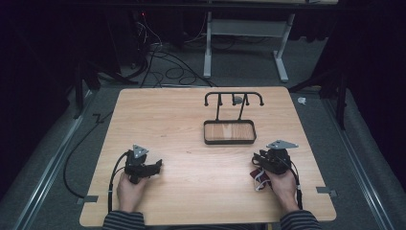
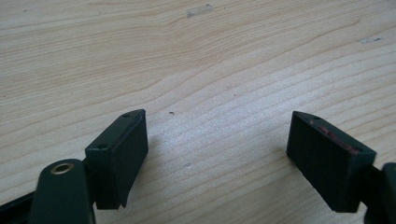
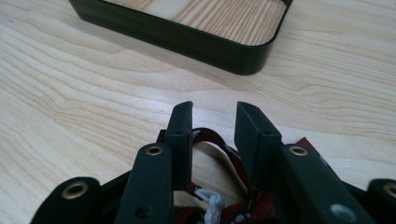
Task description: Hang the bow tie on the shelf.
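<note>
My left gripper (image 1: 157, 166) rests on the wooden table (image 1: 182, 124) at the front left, held in one hand. Its jaws stand wide apart in the left gripper view (image 2: 217, 140), with only bare wood between them. My right gripper (image 1: 259, 159) sits at the front right, pointing at a black tray (image 1: 230, 142). Under it lies a dark red fabric item with a white cord (image 1: 258, 179). In the right gripper view the jaws (image 3: 215, 116) stand a narrow gap apart. The fabric item (image 3: 257, 207) lies bunched at their base, with a strap arching across the gap.
The black tray's wall (image 3: 187, 39) lies just ahead of the right gripper. A black hook rack (image 1: 234, 96) rises from the tray's far side, with a small grey thing (image 1: 237, 99) on it. Cables and a table frame are on the floor beyond.
</note>
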